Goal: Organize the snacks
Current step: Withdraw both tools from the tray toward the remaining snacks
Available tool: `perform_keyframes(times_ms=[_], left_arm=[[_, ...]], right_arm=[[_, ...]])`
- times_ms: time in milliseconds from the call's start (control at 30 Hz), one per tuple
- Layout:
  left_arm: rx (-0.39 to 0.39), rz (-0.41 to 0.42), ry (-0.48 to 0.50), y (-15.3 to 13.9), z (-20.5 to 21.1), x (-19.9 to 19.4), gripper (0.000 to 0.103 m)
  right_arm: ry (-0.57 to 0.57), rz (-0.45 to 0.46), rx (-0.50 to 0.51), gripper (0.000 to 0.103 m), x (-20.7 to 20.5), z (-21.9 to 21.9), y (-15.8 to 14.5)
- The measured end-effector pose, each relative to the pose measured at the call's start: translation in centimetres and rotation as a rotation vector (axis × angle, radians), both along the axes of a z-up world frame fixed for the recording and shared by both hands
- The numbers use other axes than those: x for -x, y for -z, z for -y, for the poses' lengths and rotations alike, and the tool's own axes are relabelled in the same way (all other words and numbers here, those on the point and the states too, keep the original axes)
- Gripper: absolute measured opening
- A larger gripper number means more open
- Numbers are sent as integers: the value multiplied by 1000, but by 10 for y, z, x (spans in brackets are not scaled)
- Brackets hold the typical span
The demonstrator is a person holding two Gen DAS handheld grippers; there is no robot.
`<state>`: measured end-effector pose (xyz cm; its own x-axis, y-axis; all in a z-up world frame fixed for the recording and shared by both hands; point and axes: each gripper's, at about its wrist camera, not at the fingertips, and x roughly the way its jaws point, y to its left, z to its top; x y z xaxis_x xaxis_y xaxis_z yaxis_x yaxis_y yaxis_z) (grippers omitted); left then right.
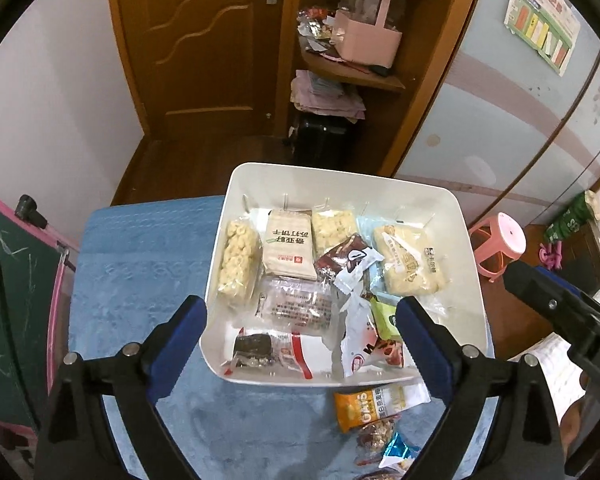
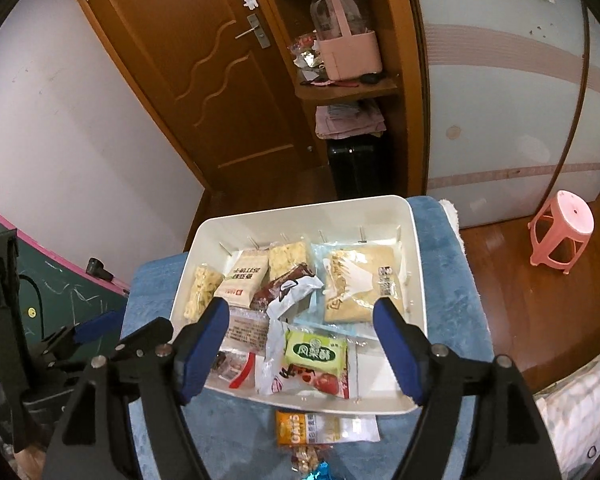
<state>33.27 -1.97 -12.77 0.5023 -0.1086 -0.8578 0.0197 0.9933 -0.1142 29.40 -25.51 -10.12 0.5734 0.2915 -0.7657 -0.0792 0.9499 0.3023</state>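
Note:
A white bin [image 1: 420, 196] [image 2: 414, 240] holds several wrapped snacks on a blue-covered table [image 1: 140, 264] [image 2: 448, 280]. Inside are a soda-cracker pack [image 1: 288, 250], a green pineapple-cake pack [image 2: 315, 351] and a large pale cake pack [image 2: 362, 280]. An orange oat bar [image 1: 364, 406] [image 2: 300, 428] lies on the blue cover in front of the bin, beside a nut pack [image 1: 376, 434] and a blue foil wrapper [image 1: 400, 452]. My left gripper [image 1: 302, 336] is open and empty above the bin's near side. My right gripper [image 2: 300, 342] is open and empty over the bin.
A green chalkboard with a pink frame [image 1: 16, 280] stands left of the table. A pink stool [image 2: 562, 232] stands on the wood floor at right. Behind are a wooden door [image 1: 208, 40], shelves with a pink basket [image 1: 366, 36] and a wardrobe.

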Motion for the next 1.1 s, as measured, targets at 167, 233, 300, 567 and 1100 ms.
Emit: perform_keyframes(times_ms=[167,233,300,567,1100], left_arm=[[-12,27,-1,-12,5,20,96],[-20,37,-2,-18,10,30,96],[-22,47,-1,-23,13,39,96],[-35,101,-1,-48,26,89,97],[-71,213,18,-66,50,178,103]], right_arm=[[-5,14,3,75,17,7,-9],[-10,25,8,75,26,9,-14],[-14,34,14,75,34,11,-18],[-25,83,27,75,79,25,-41],[-72,134,104,75,152,37,-43]])
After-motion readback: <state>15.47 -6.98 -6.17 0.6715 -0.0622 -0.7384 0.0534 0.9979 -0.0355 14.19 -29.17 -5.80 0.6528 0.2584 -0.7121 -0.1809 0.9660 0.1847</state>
